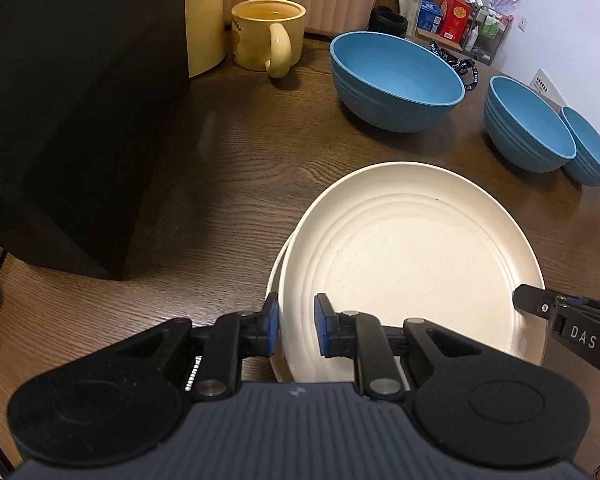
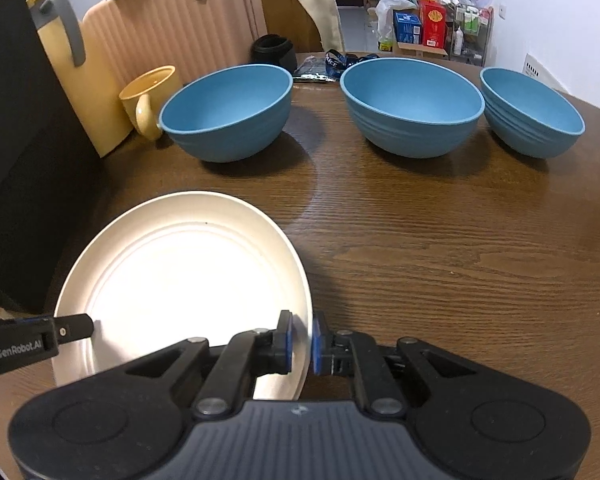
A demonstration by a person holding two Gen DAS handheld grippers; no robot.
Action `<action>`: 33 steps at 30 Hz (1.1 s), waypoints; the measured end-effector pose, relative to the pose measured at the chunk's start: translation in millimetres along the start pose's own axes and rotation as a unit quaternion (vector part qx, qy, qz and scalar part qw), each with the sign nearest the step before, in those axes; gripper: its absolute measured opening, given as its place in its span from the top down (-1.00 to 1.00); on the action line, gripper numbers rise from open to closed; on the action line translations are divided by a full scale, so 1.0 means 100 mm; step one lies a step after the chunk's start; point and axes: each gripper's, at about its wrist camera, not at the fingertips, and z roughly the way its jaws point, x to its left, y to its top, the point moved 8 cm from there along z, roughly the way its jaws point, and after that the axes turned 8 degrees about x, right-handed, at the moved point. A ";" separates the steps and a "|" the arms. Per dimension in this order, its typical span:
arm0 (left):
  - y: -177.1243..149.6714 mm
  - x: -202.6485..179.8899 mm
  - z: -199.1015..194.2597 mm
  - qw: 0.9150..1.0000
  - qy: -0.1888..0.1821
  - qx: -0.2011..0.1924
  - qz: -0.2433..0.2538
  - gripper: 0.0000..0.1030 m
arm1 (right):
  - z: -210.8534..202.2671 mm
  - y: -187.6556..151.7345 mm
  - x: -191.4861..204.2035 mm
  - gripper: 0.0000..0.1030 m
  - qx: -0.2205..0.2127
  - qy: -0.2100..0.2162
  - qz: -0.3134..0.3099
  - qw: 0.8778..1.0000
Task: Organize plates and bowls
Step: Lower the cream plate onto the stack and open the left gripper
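Observation:
A cream plate (image 1: pixel 412 256) lies on top of a second cream plate (image 1: pixel 273 280), whose edge shows at its left. My left gripper (image 1: pixel 297 328) straddles the left rim of the top plate with a small gap, jaws not quite closed. My right gripper (image 2: pixel 301 342) is shut on the right rim of the top plate (image 2: pixel 180 280). Each gripper shows in the other's view, the right one at the right edge (image 1: pixel 540 304) and the left one at the left edge (image 2: pixel 80 326). Three blue bowls (image 2: pixel 228 114) (image 2: pixel 412 106) (image 2: pixel 532 114) stand in a row behind.
A yellow mug (image 1: pixel 268 36) stands at the back left beside a cream pitcher (image 2: pixel 72 84). A black box (image 1: pixel 68 120) fills the left side. A pink suitcase (image 2: pixel 172 28) and a chair stand behind the wooden table (image 2: pixel 460 260). A lanyard (image 2: pixel 336 62) lies at the far edge.

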 end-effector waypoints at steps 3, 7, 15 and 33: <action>0.00 0.00 0.00 1.000 0.006 -0.001 0.006 0.64 | 0.01 0.00 0.04 0.80 -0.002 -0.011 -0.011 1.000; 0.01 -0.01 0.00 1.000 0.009 -0.003 0.013 0.64 | 0.04 -0.01 0.07 0.78 0.000 -0.024 -0.018 1.000; 0.02 -0.04 0.04 0.999 0.017 0.000 0.031 0.64 | 0.07 -0.01 0.09 0.78 -0.009 -0.034 -0.009 0.999; 0.03 -0.11 0.02 0.999 0.024 0.001 0.046 0.24 | -0.03 -0.10 0.02 0.67 -0.036 -0.016 0.024 0.999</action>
